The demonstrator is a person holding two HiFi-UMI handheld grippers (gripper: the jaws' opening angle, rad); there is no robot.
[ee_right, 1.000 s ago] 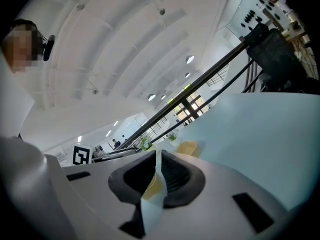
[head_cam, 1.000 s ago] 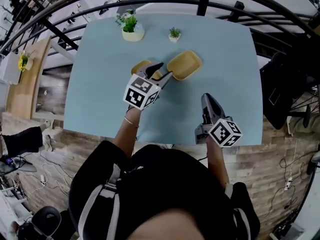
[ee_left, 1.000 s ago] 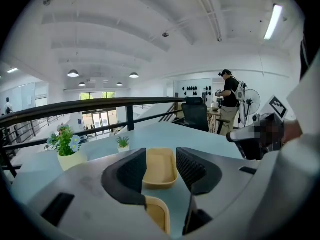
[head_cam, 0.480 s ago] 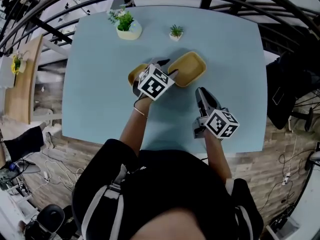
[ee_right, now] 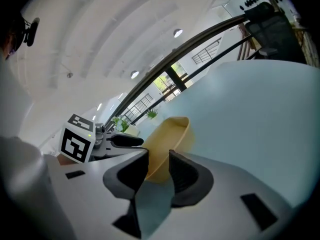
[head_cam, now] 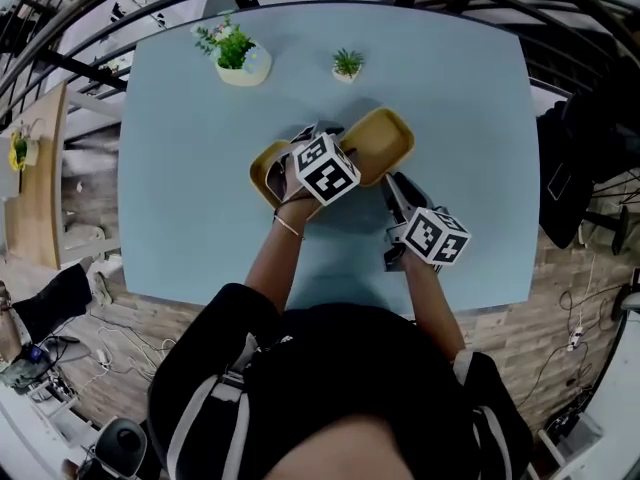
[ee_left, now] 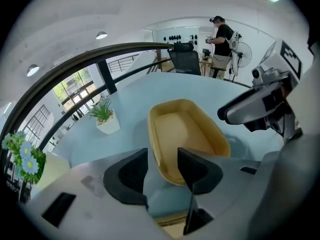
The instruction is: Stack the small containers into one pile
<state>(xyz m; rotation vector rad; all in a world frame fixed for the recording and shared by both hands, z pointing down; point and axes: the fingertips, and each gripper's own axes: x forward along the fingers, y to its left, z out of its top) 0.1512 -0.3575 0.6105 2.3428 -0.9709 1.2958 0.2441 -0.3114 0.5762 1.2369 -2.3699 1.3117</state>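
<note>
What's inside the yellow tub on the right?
Nothing visible: the yellow tub shows only a bare floor. Its near end is covered by the left gripper's fingers, which have just been opening and grip nothing.

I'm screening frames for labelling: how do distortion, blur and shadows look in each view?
Head view: strong fisheye bows the table edges; light even, tabletop sharp. Left gripper view: black vignette corners, yellow container crisp, faint shadow beside it. Right gripper view: tilted horizon, same container slightly soft.
</note>
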